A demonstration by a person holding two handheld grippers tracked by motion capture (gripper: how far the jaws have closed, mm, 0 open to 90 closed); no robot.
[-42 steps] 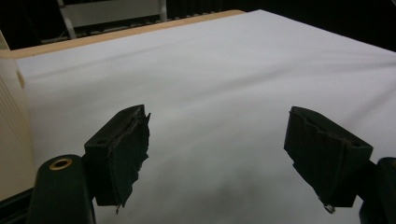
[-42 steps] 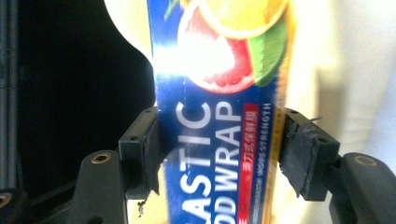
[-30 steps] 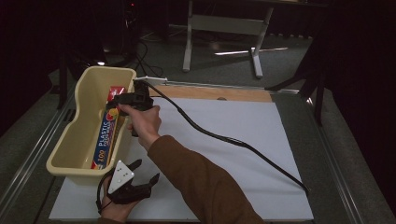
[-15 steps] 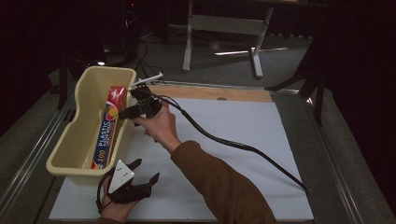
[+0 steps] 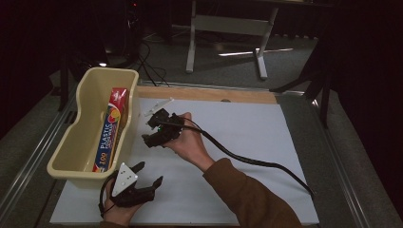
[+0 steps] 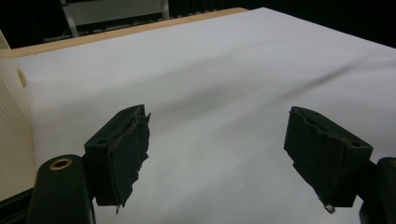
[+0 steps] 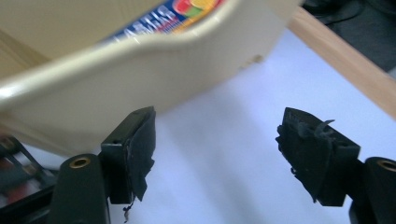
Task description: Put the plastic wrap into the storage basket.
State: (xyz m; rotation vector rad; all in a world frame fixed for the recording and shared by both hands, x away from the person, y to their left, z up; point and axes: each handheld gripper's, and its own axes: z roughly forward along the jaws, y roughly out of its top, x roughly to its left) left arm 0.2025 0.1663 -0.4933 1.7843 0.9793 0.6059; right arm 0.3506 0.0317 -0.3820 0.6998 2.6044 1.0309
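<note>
While the plastic wrap box (image 5: pixel 110 130) lies inside the beige bin (image 5: pixel 71 142):
Right gripper (image 5: pixel 154 128): jaws just opened wide, empty
Box: at its nine o'clock
Left gripper (image 5: pixel 142 183): wide, empty

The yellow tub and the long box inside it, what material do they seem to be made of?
The tub looks like moulded plastic: cream-yellow, smooth, slightly glossy, with a rounded rolled rim that catches light in the right gripper view. The box looks like printed cardboard: flat faces, sharp edges, and bright red, blue and yellow print reading "PLASTIC". What it contains I cannot see.
</note>
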